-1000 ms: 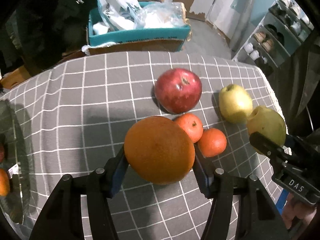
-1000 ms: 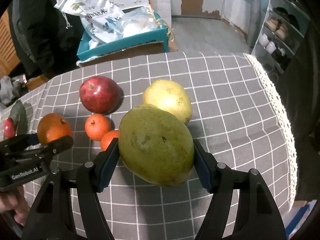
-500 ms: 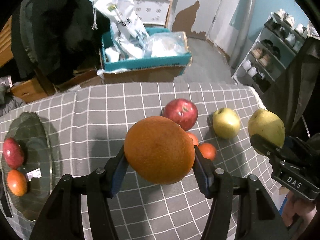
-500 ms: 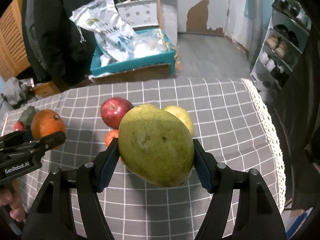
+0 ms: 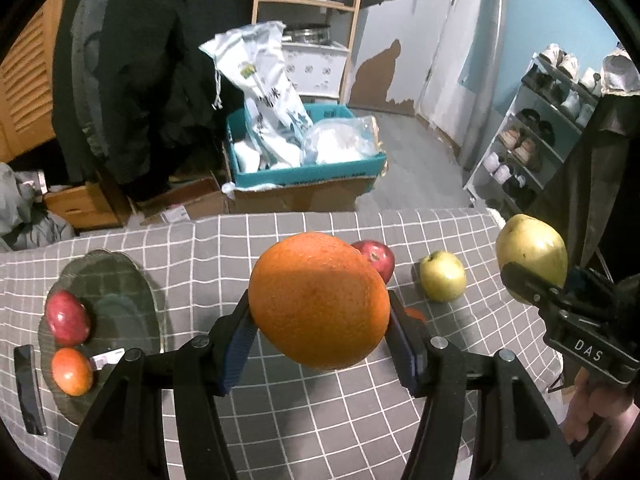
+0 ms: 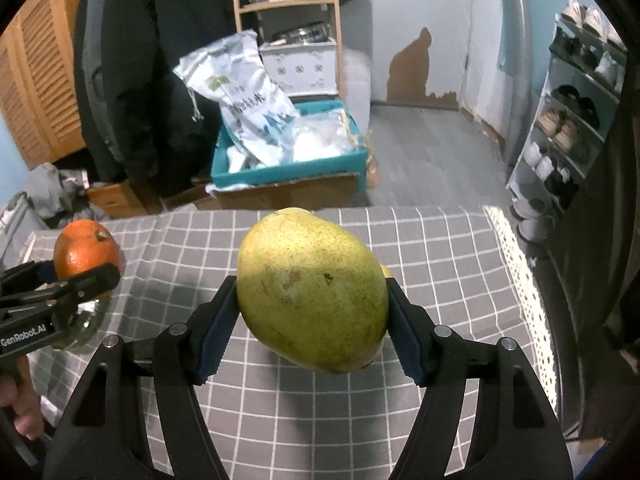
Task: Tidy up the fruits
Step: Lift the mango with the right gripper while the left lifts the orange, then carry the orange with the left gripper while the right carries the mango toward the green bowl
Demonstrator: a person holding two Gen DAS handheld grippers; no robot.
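We hold a large orange (image 5: 319, 300) clamped between the left gripper (image 5: 319, 334) fingers, clear above the checked worktop (image 5: 224, 248). The right gripper (image 6: 312, 326) fingers clamp a green mango (image 6: 312, 294), likewise lifted off the cloth.

The orange (image 5: 319, 300) had bumpy, dull skin. The mango (image 6: 312, 292) looked smooth with tiny dark specks. The red apple (image 5: 376, 258) was shiny. A soft checked cloth (image 5: 280, 408) covered the table. The plate (image 5: 116, 300) was clear glass.
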